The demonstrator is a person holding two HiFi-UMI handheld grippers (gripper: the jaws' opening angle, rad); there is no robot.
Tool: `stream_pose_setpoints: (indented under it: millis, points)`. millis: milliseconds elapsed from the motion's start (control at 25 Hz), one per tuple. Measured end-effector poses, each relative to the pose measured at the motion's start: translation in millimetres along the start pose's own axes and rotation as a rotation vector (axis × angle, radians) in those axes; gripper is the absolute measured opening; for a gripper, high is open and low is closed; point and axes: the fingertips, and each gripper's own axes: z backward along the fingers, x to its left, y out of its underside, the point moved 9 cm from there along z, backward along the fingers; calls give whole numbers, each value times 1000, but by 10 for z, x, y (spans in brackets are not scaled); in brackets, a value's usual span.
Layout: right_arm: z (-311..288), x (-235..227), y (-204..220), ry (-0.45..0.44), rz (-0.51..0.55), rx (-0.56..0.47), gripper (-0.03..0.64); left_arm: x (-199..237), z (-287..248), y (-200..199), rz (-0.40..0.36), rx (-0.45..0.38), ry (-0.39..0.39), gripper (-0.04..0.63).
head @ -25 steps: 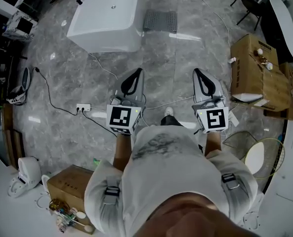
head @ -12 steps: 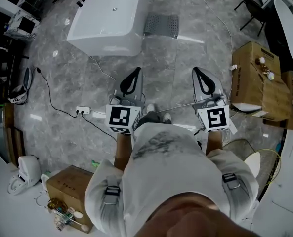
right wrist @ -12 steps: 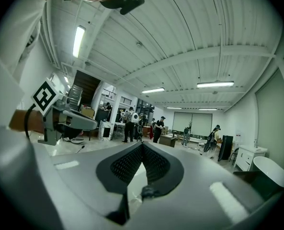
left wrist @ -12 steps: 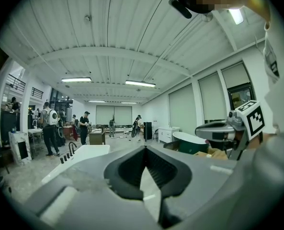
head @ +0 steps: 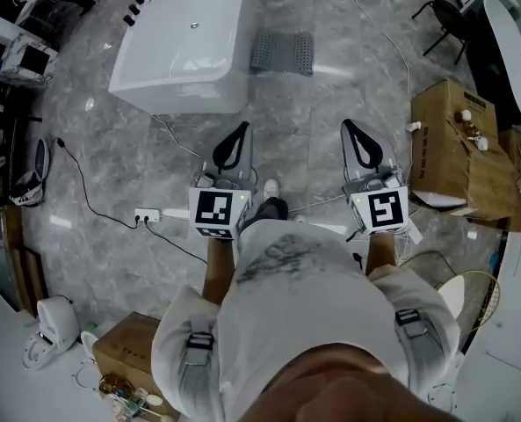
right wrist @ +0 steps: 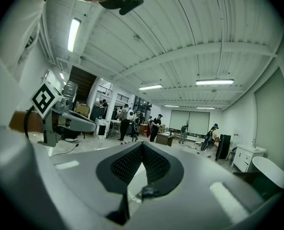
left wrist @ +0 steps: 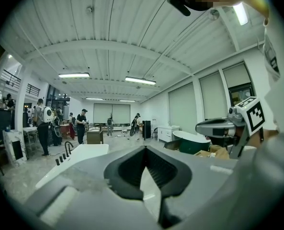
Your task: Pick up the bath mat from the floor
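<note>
mat [head: 282,51]: grey, rectangular, surface dotted with small holes or bumps
state: spread out, nothing on it
pose: flat on the floor [head: 330,121], long side across the head view
place: 12 o'clock, near the top edge; just beside the tub [head: 185,47], at its 3 o'clock

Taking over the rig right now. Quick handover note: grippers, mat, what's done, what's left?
Left gripper: jaws shut, nothing between them.
Right gripper: jaws shut, empty. Both are held out in front of the person, side by side, above the floor.
Grey perforated bath mat: lies on the grey marble floor beside the white freestanding bathtub, ahead of both grippers and well clear of them.
Done: nothing yet; the mat is untouched.
Left: get to the mat, open the jaws, grip an edge, lift it off the floor.
</note>
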Motion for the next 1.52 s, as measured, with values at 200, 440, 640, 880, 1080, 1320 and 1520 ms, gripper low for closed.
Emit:
stream_pose_setpoints:
  millis: [200, 440, 640, 880, 1080, 1320, 1520]
  points:
    - [-509, -35, -56, 44, 3, 8, 2, 485, -348, -56, -7, -8, 31, 3]
    - [-1006, -63, -125, 78, 21, 23, 2, 942, -685, -56, 14, 4, 59, 3]
    - [-1238, -161, -123, 95, 17, 41, 2, 1124, -960, -45, 33, 8, 82, 3]
    - [-1539, -476, -48, 90, 5, 36, 2, 1173, -1385, -100, 37, 13, 87, 3]
    - [-1862, -857, 111, 72, -15, 32, 2, 1184, -1827, -103, 44, 36, 71, 3]
    - [-2239, -1431, 152, 30, -23, 19, 2, 1224, -2425, -253, 37, 33, 34, 3]
    - [-2516, -1888, 214, 1, -19, 21, 2, 1213, -2884, -374, 30, 34, 2, 3]
